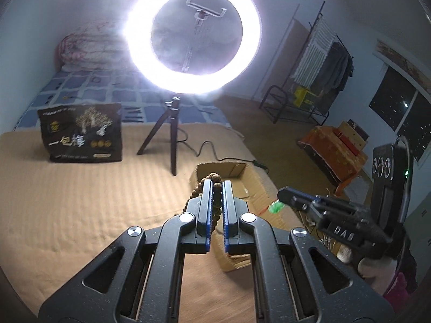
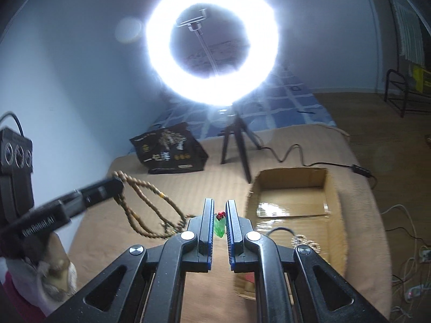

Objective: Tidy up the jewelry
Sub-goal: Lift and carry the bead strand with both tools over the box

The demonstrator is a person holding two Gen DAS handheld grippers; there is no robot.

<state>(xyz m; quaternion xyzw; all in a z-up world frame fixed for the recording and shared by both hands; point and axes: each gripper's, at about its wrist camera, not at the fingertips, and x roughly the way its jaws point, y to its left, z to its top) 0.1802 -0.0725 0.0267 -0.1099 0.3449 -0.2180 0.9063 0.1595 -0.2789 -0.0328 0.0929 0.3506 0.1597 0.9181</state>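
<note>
My left gripper (image 1: 217, 185) is clamped on the brown bead necklace (image 2: 145, 202). My right gripper (image 2: 219, 206) pinches the green pendant (image 2: 219, 225), the cardboard box (image 2: 331, 204) just right of it.

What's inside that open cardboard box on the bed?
In the cardboard box, shiny tape crosses a mostly bare floor. At the near end lie a dark cord loop and a pale chain, blurred. The right gripper hides the near corner.

Left gripper (image 1: 217, 185) jaws nearly closed, clamping, right gripper (image 2: 220, 204) jaws likewise, both raised
</note>
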